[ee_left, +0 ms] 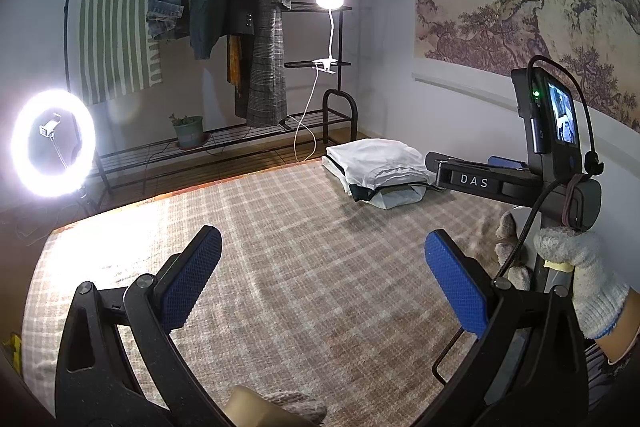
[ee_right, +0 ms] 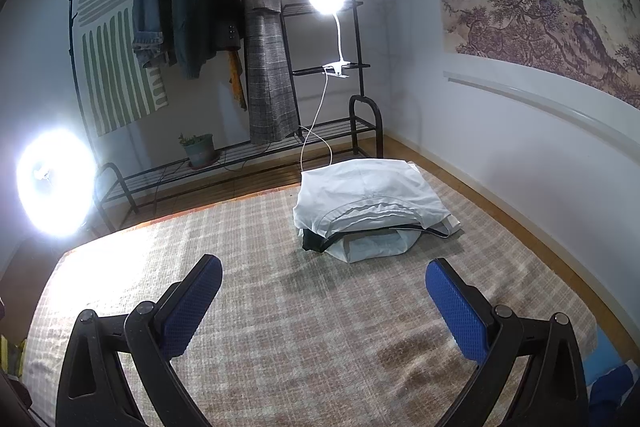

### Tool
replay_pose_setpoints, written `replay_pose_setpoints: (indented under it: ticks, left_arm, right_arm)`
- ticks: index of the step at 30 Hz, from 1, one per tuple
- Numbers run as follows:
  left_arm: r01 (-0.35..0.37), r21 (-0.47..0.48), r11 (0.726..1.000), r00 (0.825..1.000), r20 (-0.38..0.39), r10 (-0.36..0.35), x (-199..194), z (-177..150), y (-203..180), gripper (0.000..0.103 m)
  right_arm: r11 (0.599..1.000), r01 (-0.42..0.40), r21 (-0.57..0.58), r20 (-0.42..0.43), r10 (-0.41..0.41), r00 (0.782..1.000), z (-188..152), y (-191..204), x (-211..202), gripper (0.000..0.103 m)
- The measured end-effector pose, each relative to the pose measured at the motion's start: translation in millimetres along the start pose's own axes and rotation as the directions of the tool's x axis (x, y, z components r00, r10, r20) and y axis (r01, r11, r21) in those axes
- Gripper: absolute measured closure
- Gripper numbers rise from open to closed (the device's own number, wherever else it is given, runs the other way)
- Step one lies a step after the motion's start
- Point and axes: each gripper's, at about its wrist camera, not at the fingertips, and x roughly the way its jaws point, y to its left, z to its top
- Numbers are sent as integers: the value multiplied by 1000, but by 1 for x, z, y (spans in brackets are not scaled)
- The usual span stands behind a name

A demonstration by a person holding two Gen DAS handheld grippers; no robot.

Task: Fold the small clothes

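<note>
A stack of folded clothes [ee_left: 376,167], white on top with a dark layer beneath, lies at the far right of the plaid mat [ee_left: 280,227]. It also shows in the right wrist view [ee_right: 368,199] on the mat [ee_right: 300,307]. My left gripper [ee_left: 324,267] is open and empty above the mat, well short of the stack. My right gripper [ee_right: 324,295] is open and empty, hovering just before the stack. The right gripper's body [ee_left: 520,183], marked DAS, shows in the left wrist view beside the stack, held by a gloved hand [ee_left: 580,275].
A black clothes rack [ee_left: 240,27] with hanging coats stands at the far wall, with a clip lamp [ee_left: 330,1] and a potted plant [ee_left: 188,131]. A bright ring light [ee_left: 54,143] stands at left. The wall [ee_right: 520,147] runs along the right. Blue cloth [ee_right: 612,383] lies at the right edge.
</note>
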Motion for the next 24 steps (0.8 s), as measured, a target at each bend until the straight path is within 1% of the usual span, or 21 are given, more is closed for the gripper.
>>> replay_pose_setpoints:
  ticks: [15, 18, 22, 24]
  left_arm:
    - [2, 0, 1000, 1000, -9, -2, 1, -1, -1, 0]
    - [-4, -2, 1000, 1000, -12, 4, 3, -3, -1, 0]
    - [-32, 19, 999, 999, 15, 32, 0, -6, -4, 0]
    - [-37, 21, 999, 999, 9, 37, 1, -7, -2, 0]
  right_arm:
    - [1000, -3, 4, -5, 3, 1000, -1, 1, 0, 0]
    - [1000, -3, -1, -9, 3, 1000, -2, 2, 1, 0]
    - [1000, -6, -2, -11, 6, 1000, -4, 3, 1, 0]
    - [1000, -5, -3, -12, 5, 1000, -4, 3, 0, 0]
